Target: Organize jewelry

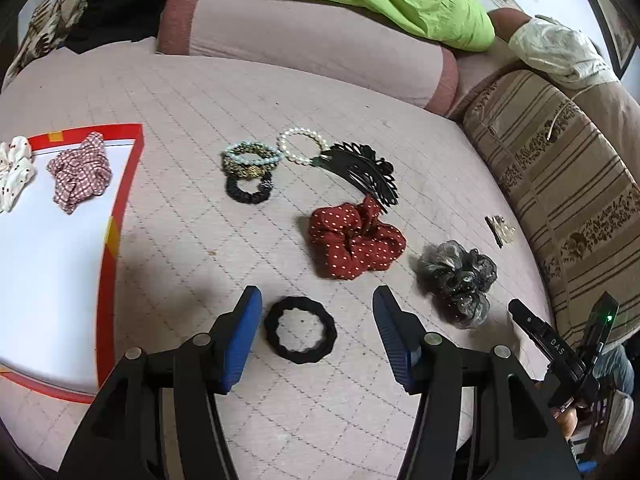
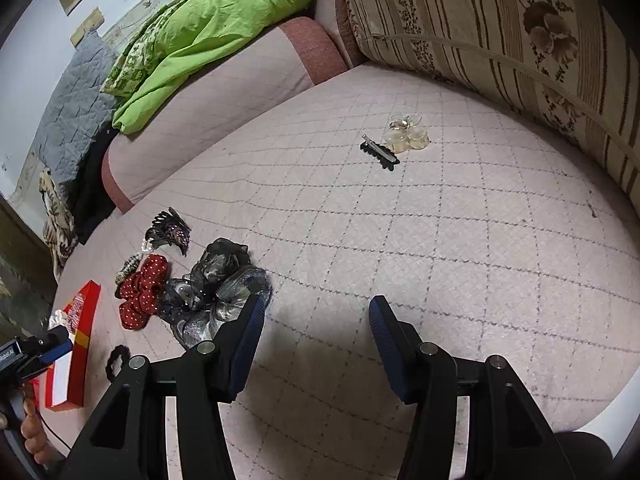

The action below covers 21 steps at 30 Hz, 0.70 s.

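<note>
Only lettering I can make out is "DAS" in white on the black body of my right gripper (image 1: pixel 554 346), near right in my left cam, plus a cut-off white label on my left gripper (image 2: pixel 44 350).

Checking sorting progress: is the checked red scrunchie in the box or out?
In: the checked red scrunchie lies on the box's white floor, inside its red rim.

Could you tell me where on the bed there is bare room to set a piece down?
Bare quilt spreads between the black clip, the striped cushion and the right hand-held gripper. The white tray is bare below its checked scrunchie. Around the red scrunchie and bracelets it is crowded.
</note>
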Motion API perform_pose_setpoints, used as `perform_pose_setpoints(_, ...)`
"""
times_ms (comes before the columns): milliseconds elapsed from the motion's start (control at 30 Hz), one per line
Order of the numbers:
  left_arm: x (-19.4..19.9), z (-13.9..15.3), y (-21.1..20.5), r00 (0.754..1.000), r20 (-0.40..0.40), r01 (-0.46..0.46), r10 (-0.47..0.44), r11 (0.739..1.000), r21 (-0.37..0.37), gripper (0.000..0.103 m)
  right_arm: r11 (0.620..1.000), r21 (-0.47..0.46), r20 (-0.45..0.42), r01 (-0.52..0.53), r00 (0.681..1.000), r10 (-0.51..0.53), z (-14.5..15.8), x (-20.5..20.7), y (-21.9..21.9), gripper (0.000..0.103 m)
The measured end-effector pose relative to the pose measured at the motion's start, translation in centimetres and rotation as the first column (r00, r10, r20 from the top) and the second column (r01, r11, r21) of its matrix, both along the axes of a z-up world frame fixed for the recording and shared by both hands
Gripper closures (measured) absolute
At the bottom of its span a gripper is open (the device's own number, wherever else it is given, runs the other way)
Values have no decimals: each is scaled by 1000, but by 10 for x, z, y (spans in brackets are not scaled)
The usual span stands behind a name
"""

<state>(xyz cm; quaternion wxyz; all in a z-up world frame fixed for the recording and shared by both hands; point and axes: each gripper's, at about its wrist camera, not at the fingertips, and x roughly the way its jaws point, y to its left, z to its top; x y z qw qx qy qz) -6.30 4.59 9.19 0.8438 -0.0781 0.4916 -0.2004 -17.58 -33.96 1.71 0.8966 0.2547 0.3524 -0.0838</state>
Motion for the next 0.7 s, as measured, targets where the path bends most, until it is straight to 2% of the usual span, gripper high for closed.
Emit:
perform_pose_setpoints(233,3,10,-5,1000,6,10,-10,1000,-24,42,998,64,50,-10,999,7,4,-6,-4,44)
perform_pose_setpoints(367,9,11,-26,997,28,70,-70,997,19,38,994,100,63,-33,998,27,4,-5,0,43)
perform_pose_setpoints(500,27,-4,-52,993,6,120,-121,989,82,38,991,126,75,-56,996,46,6,-3,5,40)
perform_pose_setpoints(700,55,-24,-72,993,-15,121,-120,980,155,38,981,142,59,-131,991,123,12,18,15,34)
